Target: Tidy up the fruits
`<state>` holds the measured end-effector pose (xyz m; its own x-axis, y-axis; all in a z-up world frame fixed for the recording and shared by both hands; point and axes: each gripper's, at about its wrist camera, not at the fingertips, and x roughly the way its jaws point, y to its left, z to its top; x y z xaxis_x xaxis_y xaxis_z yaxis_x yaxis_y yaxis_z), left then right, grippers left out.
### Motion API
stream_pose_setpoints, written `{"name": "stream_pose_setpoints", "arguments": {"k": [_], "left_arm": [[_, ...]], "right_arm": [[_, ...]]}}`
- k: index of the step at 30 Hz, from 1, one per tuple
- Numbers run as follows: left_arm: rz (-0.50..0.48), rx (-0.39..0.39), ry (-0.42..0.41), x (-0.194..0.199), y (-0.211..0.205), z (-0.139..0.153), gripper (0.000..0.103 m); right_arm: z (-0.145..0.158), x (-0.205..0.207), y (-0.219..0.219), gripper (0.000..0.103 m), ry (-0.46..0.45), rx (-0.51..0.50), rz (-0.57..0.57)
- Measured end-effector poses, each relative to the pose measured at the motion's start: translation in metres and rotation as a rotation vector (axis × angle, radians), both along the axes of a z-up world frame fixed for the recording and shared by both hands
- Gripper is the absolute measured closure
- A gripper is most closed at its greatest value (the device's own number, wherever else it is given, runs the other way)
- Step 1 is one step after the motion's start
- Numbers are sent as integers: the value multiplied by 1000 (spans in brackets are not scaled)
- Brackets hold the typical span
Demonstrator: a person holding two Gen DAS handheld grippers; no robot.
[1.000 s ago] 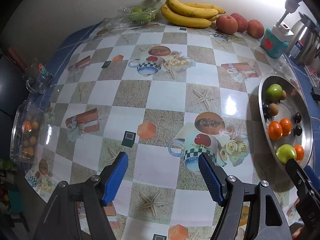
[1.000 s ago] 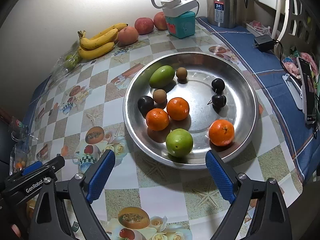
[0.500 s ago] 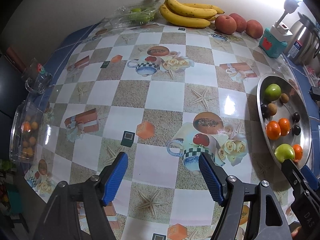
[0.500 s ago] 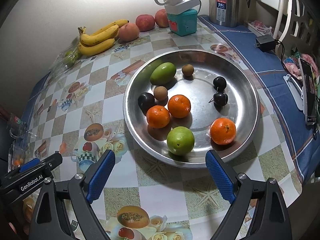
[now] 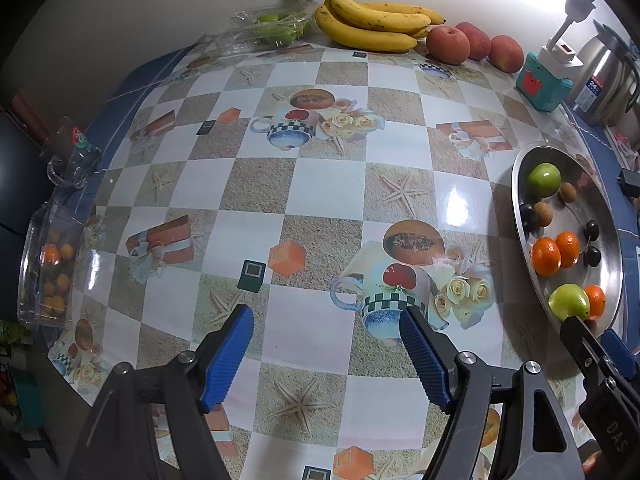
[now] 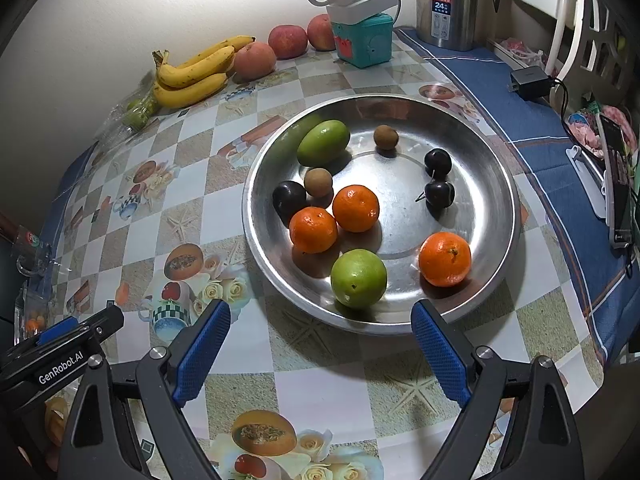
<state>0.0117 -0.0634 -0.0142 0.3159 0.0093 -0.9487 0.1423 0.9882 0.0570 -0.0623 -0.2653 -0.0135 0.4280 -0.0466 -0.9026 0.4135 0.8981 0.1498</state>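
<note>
A round steel tray [image 6: 400,176] holds three oranges [image 6: 355,208], a round green fruit [image 6: 359,279], an oval green fruit [image 6: 323,143], dark plums [image 6: 438,162] and small brown fruits [image 6: 318,182]. My right gripper [image 6: 320,312] hovers open just in front of the tray's near rim, with nothing between its fingers. My left gripper [image 5: 325,316] is over the bare tablecloth left of the tray [image 5: 608,216]. Its jaws are opening and are empty. Bananas [image 5: 372,24] and red-orange round fruits [image 5: 448,40] lie at the back by the wall.
A clear box of small oranges [image 5: 48,268] and a glass mug [image 5: 72,160] stand at the table's left edge. At the back are a clear pack of green fruits [image 5: 272,28], a teal box [image 6: 364,42] and a steel kettle [image 6: 452,4]. A charger [image 6: 530,80] lies on the blue cloth.
The left gripper's jaws stand a touch wider. Both hands and all the fruit have stayed where they were.
</note>
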Motion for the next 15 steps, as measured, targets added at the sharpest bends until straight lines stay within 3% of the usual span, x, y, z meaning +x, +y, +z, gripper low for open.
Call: {"name": "stream_pose_setpoints", "arguments": {"k": [11, 15], "left_arm": [[-2, -1, -3, 0, -1, 0, 24], [-13, -14, -53, -5, -1, 8, 24]], "right_arm": [[-3, 0, -1, 11, 10, 2, -2], [-3, 0, -1, 11, 10, 2, -2]]}}
